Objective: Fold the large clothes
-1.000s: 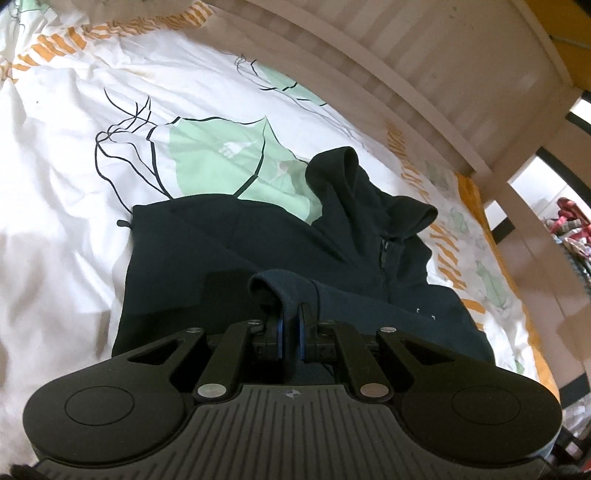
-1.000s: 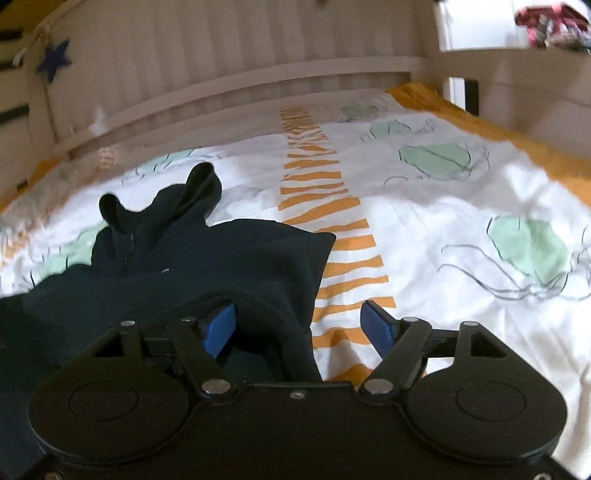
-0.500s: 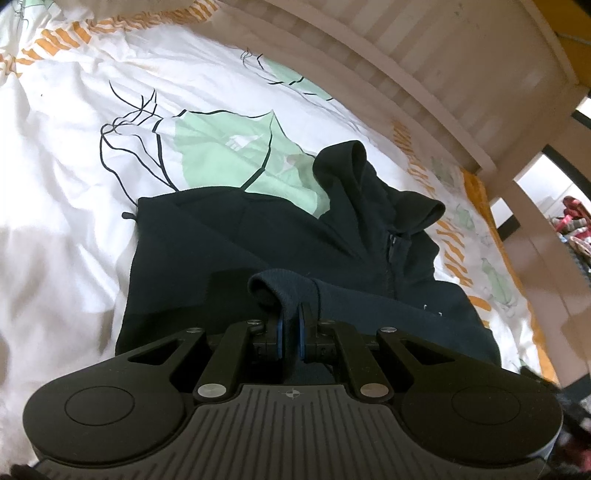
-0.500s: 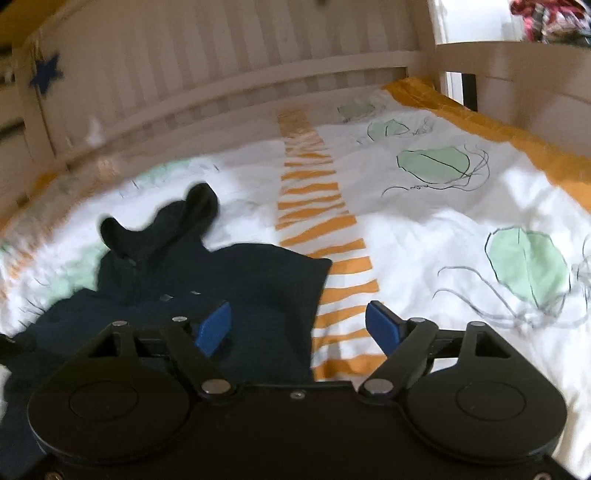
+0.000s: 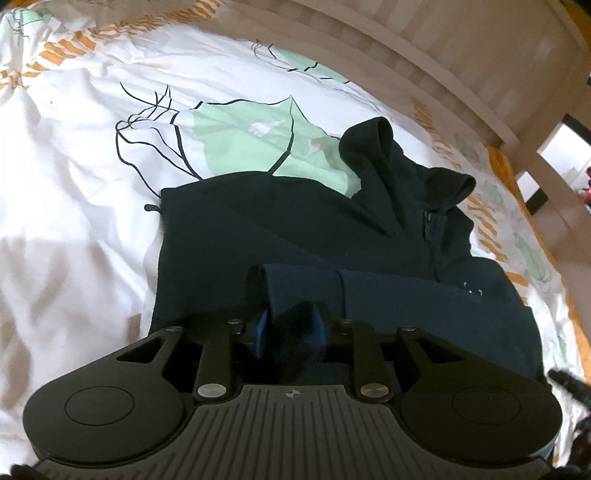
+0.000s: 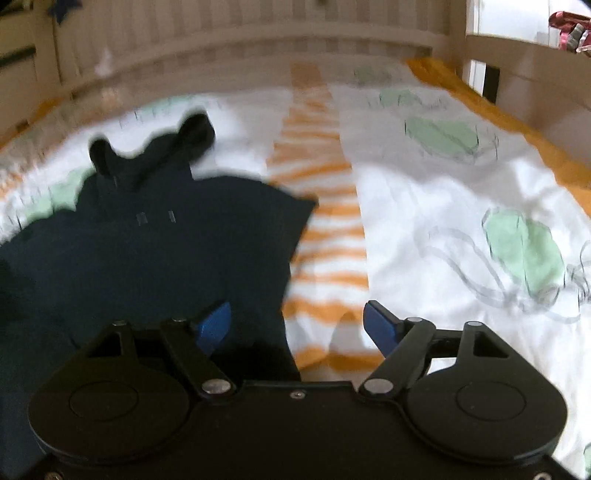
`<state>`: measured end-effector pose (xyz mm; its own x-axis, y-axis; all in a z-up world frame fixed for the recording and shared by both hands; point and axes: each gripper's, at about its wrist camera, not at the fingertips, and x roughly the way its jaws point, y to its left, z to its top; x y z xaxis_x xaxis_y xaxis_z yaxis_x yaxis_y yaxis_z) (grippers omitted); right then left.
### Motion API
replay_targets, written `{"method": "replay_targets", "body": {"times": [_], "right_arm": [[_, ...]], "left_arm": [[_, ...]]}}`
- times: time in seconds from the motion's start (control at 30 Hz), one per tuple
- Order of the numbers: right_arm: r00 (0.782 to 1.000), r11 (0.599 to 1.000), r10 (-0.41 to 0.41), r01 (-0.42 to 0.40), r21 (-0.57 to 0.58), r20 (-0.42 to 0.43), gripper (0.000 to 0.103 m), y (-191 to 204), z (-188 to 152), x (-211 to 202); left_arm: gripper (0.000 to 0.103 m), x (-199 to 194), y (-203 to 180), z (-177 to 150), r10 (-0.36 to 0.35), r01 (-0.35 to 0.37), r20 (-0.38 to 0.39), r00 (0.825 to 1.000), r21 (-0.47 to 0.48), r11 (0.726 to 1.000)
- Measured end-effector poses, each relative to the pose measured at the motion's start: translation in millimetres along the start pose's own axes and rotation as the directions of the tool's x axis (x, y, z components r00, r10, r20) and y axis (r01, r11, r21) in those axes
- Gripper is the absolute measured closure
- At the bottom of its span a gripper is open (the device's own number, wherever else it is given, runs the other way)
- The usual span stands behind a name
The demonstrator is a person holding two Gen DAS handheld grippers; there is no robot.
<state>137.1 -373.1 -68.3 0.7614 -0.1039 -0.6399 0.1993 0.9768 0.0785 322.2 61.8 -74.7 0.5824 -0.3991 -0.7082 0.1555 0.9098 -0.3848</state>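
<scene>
A dark navy zip hoodie (image 5: 332,236) lies flat on the bed, hood toward the headboard, with a sleeve folded across its front. My left gripper (image 5: 291,332) is low over the folded sleeve end (image 5: 299,284); its blue pads are partly apart with dark cloth between them. In the blurred right wrist view the hoodie (image 6: 155,240) lies at the left. My right gripper (image 6: 299,325) is open and empty over the hoodie's right edge and the orange-striped sheet.
The white bed sheet (image 5: 74,184) carries green leaf prints and orange stripes (image 6: 321,206). A slatted wooden headboard (image 5: 443,44) runs along the far side, with a bed post (image 5: 535,155) at the right. Colourful clothes (image 6: 569,29) lie beyond the rail.
My left gripper's pads have parted from a tight pinch on the sleeve end, which has dropped onto the hoodie. My right gripper has pulled back to the right, off the cloth, staying open.
</scene>
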Motion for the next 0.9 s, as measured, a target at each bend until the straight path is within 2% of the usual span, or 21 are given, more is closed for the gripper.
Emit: {"method": "replay_targets", "body": {"times": [0.17, 0.33, 0.4, 0.47, 0.53, 0.6, 0.67, 0.73, 0.9], "right_arm": [[1.000, 0.999, -0.008, 0.007, 0.036, 0.029, 0.022, -3, 21, 18], [0.998, 0.997, -0.038, 0.040, 0.063, -0.042, 0.022, -7, 29, 61], [0.996, 0.996, -0.068, 0.072, 0.059, -0.063, 0.019, -11, 26, 73], [0.994, 0.994, -0.091, 0.094, 0.063, -0.055, 0.016, -13, 26, 76], [0.993, 0.991, -0.106, 0.110, 0.074, -0.056, 0.016, -13, 29, 72], [0.993, 0.990, -0.118, 0.120, 0.075, -0.021, 0.016, -11, 33, 61], [0.994, 0.992, -0.110, 0.108, 0.061, 0.028, 0.016, -8, 40, 49], [0.995, 0.996, -0.071, 0.068, 0.051, 0.068, 0.016, -3, 51, 40], [0.992, 0.999, 0.039, -0.041, 0.009, 0.116, 0.015, 16, 84, 41]], "left_arm": [[0.073, 1, -6, -2, 0.011, -0.011, 0.001, 1.000, 0.047, 0.999], [0.069, 0, -5, -2, -0.002, 0.002, -0.002, 1.000, 0.050, 0.999], [0.063, -3, -5, 0, -0.009, 0.009, -0.003, 1.000, 0.039, 0.999], [0.049, -10, -7, 2, -0.005, 0.004, 0.019, 1.000, 0.040, 0.999], [0.034, -22, -13, 4, 0.025, -0.031, 0.079, 0.997, 0.066, 0.997], [0.031, -33, -20, 8, 0.050, -0.065, 0.134, 0.990, 0.112, 0.992], [0.029, -44, -28, 15, 0.056, -0.084, 0.190, 0.980, 0.139, 0.987], [0.025, -50, -35, 25, 0.034, -0.067, 0.221, 0.975, 0.145, 0.987], [0.023, -31, -58, 58, 0.004, -0.041, 0.195, 0.981, 0.185, 0.982]]}}
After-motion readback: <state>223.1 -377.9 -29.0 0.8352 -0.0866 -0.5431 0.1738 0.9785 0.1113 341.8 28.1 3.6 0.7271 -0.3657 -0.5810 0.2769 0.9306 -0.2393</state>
